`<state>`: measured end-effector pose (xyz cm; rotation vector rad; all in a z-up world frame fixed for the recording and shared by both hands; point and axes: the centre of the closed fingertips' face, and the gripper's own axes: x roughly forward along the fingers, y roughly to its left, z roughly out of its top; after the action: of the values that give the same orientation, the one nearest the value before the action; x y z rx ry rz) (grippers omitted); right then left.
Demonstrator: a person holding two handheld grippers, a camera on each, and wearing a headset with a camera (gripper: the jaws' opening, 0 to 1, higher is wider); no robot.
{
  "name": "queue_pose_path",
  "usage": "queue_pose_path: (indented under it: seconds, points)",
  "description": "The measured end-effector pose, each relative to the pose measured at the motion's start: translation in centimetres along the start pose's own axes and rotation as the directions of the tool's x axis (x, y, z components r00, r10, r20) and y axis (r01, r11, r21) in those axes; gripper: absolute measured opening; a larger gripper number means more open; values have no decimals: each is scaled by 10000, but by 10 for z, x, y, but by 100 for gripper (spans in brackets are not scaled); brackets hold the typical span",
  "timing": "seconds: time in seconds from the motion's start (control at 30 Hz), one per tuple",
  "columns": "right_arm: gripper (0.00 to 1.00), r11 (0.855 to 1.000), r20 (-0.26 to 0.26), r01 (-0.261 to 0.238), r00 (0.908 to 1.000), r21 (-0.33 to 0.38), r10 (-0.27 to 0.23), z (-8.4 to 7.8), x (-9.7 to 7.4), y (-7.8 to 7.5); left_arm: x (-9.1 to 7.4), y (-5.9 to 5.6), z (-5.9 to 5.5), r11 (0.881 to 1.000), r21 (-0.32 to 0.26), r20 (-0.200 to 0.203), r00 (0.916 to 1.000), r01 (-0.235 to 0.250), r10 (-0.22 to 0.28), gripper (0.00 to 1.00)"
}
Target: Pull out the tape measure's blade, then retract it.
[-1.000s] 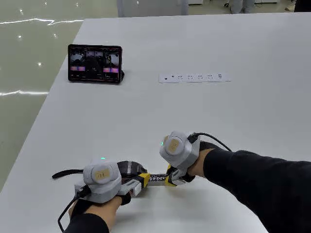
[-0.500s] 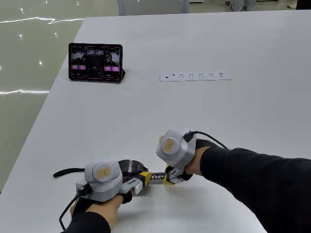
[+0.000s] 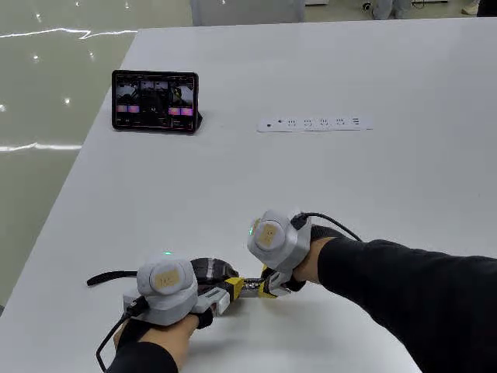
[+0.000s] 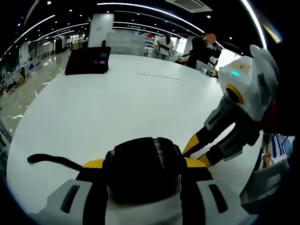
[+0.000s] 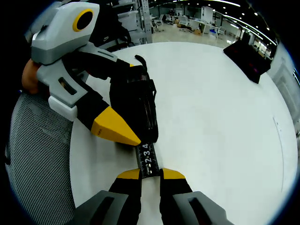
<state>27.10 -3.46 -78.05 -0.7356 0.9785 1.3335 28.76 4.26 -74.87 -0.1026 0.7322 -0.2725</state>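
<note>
Head view: blade (image 3: 251, 285) shorter; left fingers (image 3: 233, 287) clamp tape measure (image 3: 210, 269), right fingers (image 5: 127, 175) pinch blade.

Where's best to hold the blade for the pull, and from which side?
Take the blade at its free tip, head-on along its length, from the side opposite the case. It runs flat and straight out of the case, so an in-line pull should not kink it. The right gripper pinches there.

Left gripper (image 4: 143, 164) and right gripper (image 5: 150, 174) both clamped, tips close together, forearms low.
</note>
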Motion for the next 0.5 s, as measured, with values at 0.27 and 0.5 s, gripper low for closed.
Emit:
queue_pose_path:
  seconds: [0.27, 0.5]
  points:
    - [10, 9999, 86, -21, 10000, 109, 21, 3, 0, 1, 0, 0, 0, 10000, -33, -21, 10000, 14, -14, 58]
    - [10, 10000, 72, -24, 10000, 58, 24, 6, 2, 2, -1, 0, 0, 10000, -62, -36, 10000, 38, -38, 58]
